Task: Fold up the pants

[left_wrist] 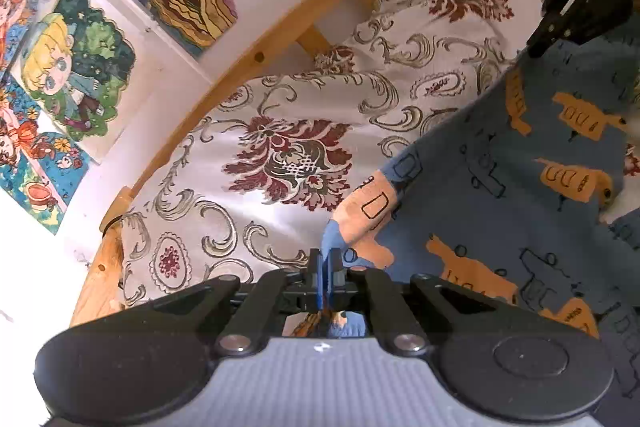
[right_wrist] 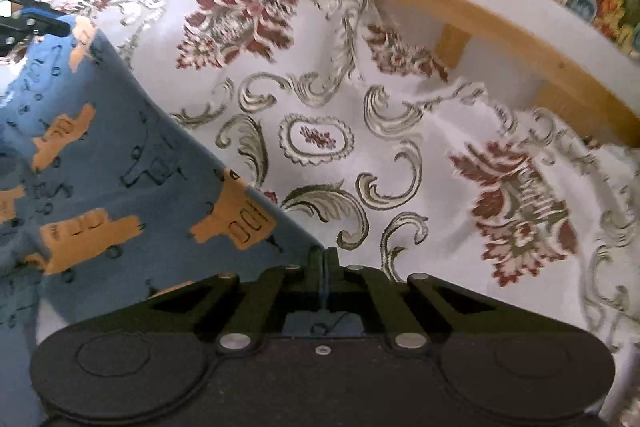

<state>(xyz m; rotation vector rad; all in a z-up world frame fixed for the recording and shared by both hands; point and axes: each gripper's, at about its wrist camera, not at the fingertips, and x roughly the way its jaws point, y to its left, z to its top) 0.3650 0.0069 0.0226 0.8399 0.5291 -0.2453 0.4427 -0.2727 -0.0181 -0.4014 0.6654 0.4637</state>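
Observation:
The pants (left_wrist: 500, 179) are blue cloth printed with orange vehicles, and they hang stretched above a bed. My left gripper (left_wrist: 327, 263) is shut on one corner of them, blue cloth pinched between its fingers. At the upper right of the left wrist view, my right gripper (left_wrist: 536, 47) holds the far corner. From the right wrist camera, the pants (right_wrist: 100, 187) fill the left side and my right gripper (right_wrist: 324, 259) is shut on their edge. My left gripper (right_wrist: 60, 27) shows at the far left, clamped on the other corner.
A white bedspread (left_wrist: 280, 155) with maroon flowers and grey scrolls lies under the pants. A wooden bed frame (left_wrist: 256, 55) runs along its far side against a white wall with colourful cartoon pictures (left_wrist: 76, 67). The same wooden rail (right_wrist: 480, 11) crosses the right wrist view.

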